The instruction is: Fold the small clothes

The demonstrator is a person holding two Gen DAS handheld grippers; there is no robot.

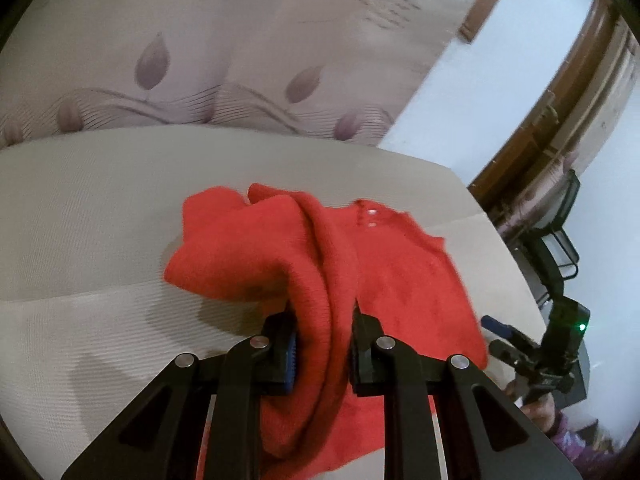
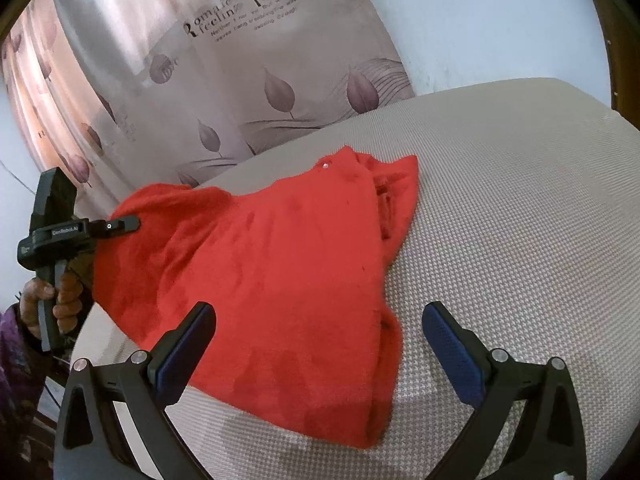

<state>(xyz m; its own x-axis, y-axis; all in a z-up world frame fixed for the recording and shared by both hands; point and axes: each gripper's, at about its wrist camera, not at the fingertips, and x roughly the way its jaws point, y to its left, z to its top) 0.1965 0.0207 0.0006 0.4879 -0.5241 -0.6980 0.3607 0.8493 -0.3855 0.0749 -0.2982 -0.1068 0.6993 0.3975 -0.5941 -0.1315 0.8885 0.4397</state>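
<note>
One red garment (image 2: pixel 280 264) is on the go, and it's only partly folded imo. In the right wrist view it lies mid-frame on the beige textured table (image 2: pixel 520 220), body mostly flat, collar w/ a small snap toward the upper centre, bottom hem near the lower centre. Its left edge is bunched and raised off the surface. No neat folded stack visible, so most of the folding looks left to do: bring that raised side across, then fold again.

Left gripper (image 1: pixel 322 344) sits bottom centre of its own view, angled down at the table, clenched on a thick roll of the red cloth; the fabric fills the gap betw. the pads. In the right view it's at the far left, a hand (image 2: pixel 56 300) wrapped round its handle.

Right gripper (image 2: pixel 320 348) is at the bottom of its view, jaws spread wide and empty, pointing down over the near hem, not touching it as far as I can tell.
</note>
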